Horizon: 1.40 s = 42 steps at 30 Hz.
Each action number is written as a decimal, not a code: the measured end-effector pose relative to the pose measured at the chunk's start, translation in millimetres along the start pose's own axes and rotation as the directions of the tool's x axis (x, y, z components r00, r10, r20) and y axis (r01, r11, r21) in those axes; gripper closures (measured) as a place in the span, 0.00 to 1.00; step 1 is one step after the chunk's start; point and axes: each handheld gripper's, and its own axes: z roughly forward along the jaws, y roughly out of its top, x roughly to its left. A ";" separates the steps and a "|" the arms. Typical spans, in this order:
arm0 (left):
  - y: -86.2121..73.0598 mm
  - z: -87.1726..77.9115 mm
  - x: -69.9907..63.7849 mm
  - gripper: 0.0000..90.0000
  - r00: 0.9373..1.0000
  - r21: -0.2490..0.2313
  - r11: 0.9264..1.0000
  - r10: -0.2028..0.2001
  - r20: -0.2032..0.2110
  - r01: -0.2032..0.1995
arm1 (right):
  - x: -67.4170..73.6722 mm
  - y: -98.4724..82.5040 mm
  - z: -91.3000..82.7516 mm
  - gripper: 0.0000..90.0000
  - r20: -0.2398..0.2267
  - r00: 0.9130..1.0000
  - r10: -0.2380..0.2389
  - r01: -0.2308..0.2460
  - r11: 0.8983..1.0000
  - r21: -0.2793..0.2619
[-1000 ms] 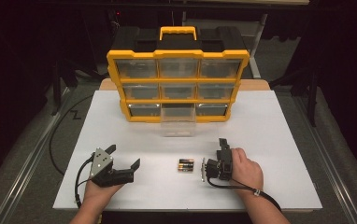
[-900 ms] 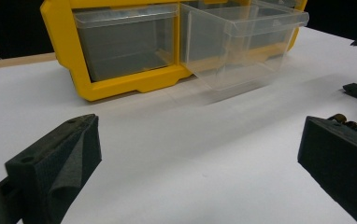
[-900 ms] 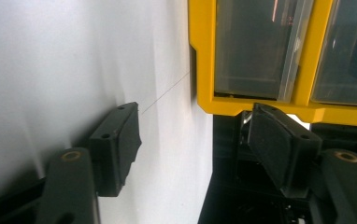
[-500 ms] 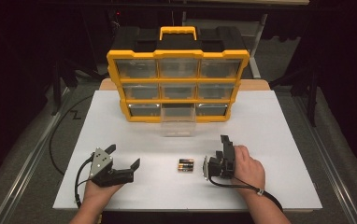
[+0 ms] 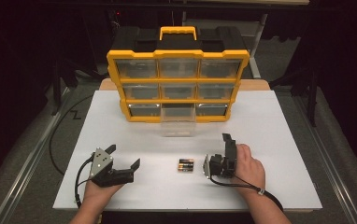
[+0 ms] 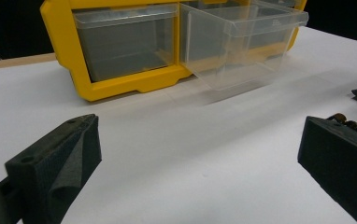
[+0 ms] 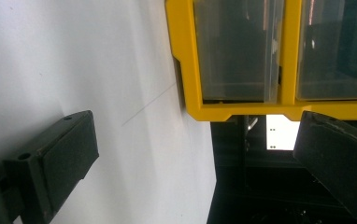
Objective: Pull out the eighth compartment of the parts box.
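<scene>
Left gripper [image 5: 124, 156] resting on the white table [image 5: 279, 140], jaws spread wide and empty, batteries [image 5: 185, 165] lying just in front of the pulled-out clear drawer [image 5: 178, 120] of the yellow organizer [image 5: 178, 84], between both grippers, right gripper [image 5: 216, 151] beside them, turned on its side, jaws having just been opening, nothing between them.

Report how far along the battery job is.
Done: the bottom middle drawer of the yellow organizer is pulled out. In hand: nothing; the batteries lie on the table between the open left gripper and open right gripper. Left, likely: putting them in the drawer.
</scene>
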 end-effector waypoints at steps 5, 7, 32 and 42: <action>0.1 -0.1 -0.2 0.00 1.000 -0.001 1.000 0.001 -0.002 -0.001 | -1.3 -3.9 1.6 0.01 0.005 0.999 0.036 -0.036 0.999 -0.002; 0.1 0.0 0.0 0.00 1.000 -0.001 1.000 0.000 -0.002 0.000 | -2.6 -5.3 1.5 0.01 0.004 0.999 0.049 -0.049 0.999 0.004; 0.2 0.3 1.1 0.00 1.000 0.002 1.000 -0.001 -0.013 0.001 | -11.8 -27.0 8.0 0.01 -0.131 0.850 0.509 -0.513 0.858 0.006; -1.6 3.5 3.4 0.00 1.000 0.020 1.000 -0.002 -0.021 0.002 | -14.5 -33.8 7.3 0.01 -0.233 0.675 0.700 -0.711 0.702 0.045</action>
